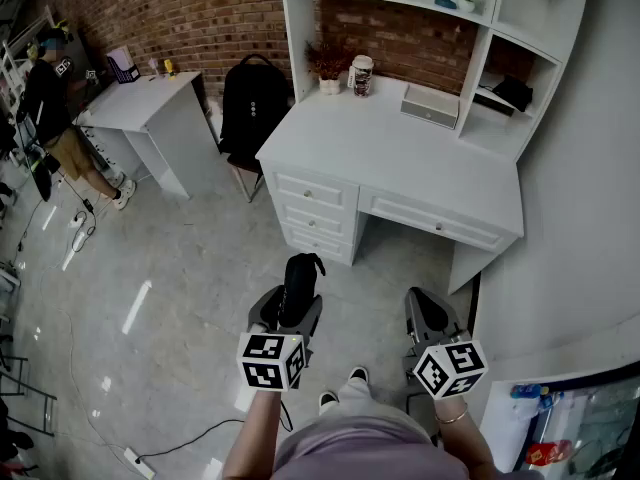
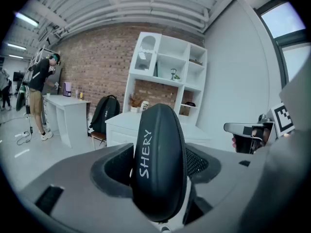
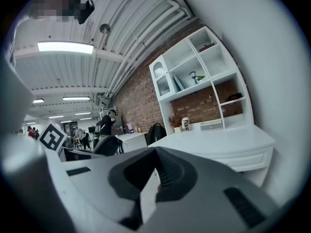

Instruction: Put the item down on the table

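A black oval hard case [image 1: 300, 280] with white lettering [image 2: 158, 169] stands on edge between the jaws of my left gripper [image 1: 293, 303], which is shut on it [image 2: 160, 165]. It hangs over the floor, in front of the white desk [image 1: 400, 148], well short of the desk's drawers. To its right, my right gripper [image 1: 430, 316] is shut with nothing between its jaws [image 3: 156, 171]. The right gripper also shows at the right edge of the left gripper view [image 2: 250, 130]. The desk top [image 3: 218, 137] lies ahead of both grippers.
On the desk's back edge stand a dried plant in a pot [image 1: 328, 68], a jar [image 1: 362, 75] and a grey box [image 1: 430, 105] under white shelves. A black backpack [image 1: 255, 98] rests on a chair at the desk's left. A person [image 1: 50, 98] stands by a second white table [image 1: 140, 103]. A cable and power strip [image 1: 135, 458] lie on the floor.
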Tool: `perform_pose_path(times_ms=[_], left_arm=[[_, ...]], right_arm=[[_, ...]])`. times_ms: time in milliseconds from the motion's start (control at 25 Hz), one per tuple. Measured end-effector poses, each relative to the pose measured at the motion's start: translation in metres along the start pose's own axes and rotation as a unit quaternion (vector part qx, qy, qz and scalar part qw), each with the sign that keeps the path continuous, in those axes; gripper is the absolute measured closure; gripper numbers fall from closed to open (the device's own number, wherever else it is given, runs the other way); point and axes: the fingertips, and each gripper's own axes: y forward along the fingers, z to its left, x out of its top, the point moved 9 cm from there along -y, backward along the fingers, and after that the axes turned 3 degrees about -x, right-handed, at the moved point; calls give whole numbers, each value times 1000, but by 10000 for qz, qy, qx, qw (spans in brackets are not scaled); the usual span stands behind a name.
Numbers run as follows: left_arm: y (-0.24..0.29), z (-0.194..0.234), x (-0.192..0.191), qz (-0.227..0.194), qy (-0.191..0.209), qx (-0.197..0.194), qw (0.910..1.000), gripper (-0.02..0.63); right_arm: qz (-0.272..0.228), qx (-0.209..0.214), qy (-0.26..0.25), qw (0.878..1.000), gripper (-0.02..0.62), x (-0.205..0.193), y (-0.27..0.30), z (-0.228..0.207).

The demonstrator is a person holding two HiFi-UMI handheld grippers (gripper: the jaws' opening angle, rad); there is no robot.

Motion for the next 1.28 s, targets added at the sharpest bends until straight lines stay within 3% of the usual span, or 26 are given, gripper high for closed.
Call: perform_pose_path(times_ms=[760, 960, 1280], left_arm=[[76, -9, 31, -7, 99, 68, 9999, 304], [95, -19, 49, -118, 68, 38, 9999, 304], [135, -6, 63, -42, 197, 61, 9998, 302]], right_arm=[[68, -10, 291, 9996, 594, 11, 47, -64], [-28, 235, 316, 9992, 594, 21, 57, -74], [-107, 273, 567, 9980, 594, 25, 93, -87]])
